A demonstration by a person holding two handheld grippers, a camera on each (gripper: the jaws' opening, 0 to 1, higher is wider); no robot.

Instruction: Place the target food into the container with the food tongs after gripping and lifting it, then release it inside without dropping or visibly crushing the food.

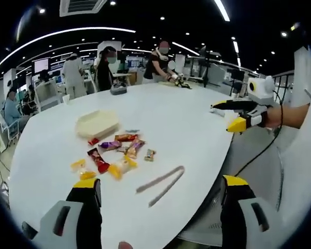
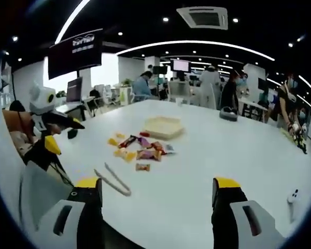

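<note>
A pair of grey food tongs (image 1: 160, 184) (image 2: 112, 179) lies flat on the white table near its edge. Several wrapped snacks (image 1: 114, 153) (image 2: 139, 148) are scattered beside it. Beyond them sits a shallow cream container (image 1: 97, 123) (image 2: 161, 126). My left gripper (image 1: 163, 193) is open above the table's near edge, short of the tongs. My right gripper (image 2: 156, 193) is open too, held above the table with nothing between its yellow-tipped fingers; it also appears in the left gripper view (image 1: 233, 115), held by a hand at the right.
The big white table (image 1: 181, 119) (image 2: 238, 155) curves away with bare surface around the items. A dark object (image 1: 118, 89) (image 2: 228, 114) sits at its far side. Several people stand or sit at desks behind. A small white item (image 2: 292, 196) lies at right.
</note>
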